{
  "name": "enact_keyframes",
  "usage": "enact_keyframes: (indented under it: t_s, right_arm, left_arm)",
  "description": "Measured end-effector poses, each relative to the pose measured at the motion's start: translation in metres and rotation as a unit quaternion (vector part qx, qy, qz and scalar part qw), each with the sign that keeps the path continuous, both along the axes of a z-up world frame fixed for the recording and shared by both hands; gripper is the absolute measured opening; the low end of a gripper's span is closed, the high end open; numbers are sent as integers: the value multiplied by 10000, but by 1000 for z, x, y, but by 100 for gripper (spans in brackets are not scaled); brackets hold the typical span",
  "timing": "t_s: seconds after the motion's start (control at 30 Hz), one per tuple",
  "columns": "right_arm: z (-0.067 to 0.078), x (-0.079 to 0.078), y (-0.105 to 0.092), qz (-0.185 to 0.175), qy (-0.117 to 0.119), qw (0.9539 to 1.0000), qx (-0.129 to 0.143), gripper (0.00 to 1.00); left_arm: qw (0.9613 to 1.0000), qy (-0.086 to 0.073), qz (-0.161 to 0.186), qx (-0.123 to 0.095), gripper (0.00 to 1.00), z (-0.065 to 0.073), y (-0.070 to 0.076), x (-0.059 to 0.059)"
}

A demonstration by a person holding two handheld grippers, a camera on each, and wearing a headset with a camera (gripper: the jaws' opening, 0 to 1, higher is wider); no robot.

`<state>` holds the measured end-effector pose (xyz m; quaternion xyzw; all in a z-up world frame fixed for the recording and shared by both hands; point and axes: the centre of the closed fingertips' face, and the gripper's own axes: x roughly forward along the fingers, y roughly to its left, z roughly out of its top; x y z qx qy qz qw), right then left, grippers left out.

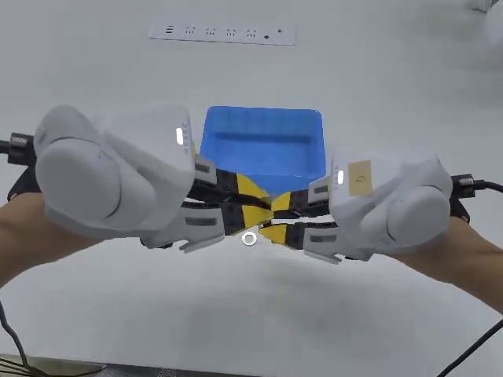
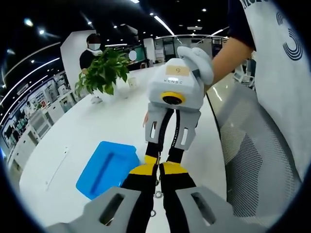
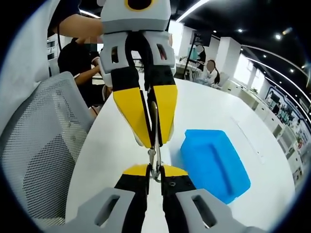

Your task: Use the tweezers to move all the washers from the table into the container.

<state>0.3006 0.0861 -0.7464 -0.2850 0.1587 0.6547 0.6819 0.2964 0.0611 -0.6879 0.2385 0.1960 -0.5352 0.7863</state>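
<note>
The white table (image 1: pixel 251 314) is smooth and plain, and over it, in the centre of the head view, the two big grippers meet tip to tip. Both have rounded white plastic shells. The left gripper (image 2: pixel 158 169) comes in from the left of the frame and the right gripper (image 3: pixel 155 171) from the right. Each is held level and points inward, with a bare forearm (image 1: pixel 27 236) behind it at the lower corner. The jaws are black bars with yellow pads. On each gripper they stand almost together, with only a thin slit between them, and both pairs are pressed on the tweezers (image 3: pixel 154 145). This is a narrow strip of shiny metal that runs from one pair of jaws into the other. Just behind the jaw tips, in the upper middle of the head view, sits the container (image 1: pixel 263 145), a rectangular tray of blue plastic with rounded corners and a shallow floor. A washer (image 1: pixel 249 239), a small flat metal ring, lies on the table directly below the meeting jaw tips, outside the container. In the left gripper view a second washer (image 2: pixel 152 212) lies close to it, near the bottom of the frame.
</note>
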Motion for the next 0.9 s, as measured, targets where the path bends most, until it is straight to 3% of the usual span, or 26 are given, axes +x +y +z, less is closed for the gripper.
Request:
enact_keyframes:
  t_s: [0.3,0.37,0.57,0.77,0.9]
  right_arm:
    - [29,18,2,-117,-255,9994,189,10]
    - [35,20,3,-122,-296,9992,236,10]
    - [52,37,2,-214,-487,9980,344,10]
    - [61,58,3,-284,-646,9968,376,10]
    - [61,75,3,-351,-693,9964,348,10]
  left_arm:
    - [9997,-217,-44,-84,7,29,4,15]
    - [9997,-201,-69,-111,7,35,3,18]
    - [9990,-385,-143,-165,7,51,2,31]
    - [9980,-577,-143,-206,7,59,1,48]
    - [9977,-629,-88,-247,7,59,4,66]
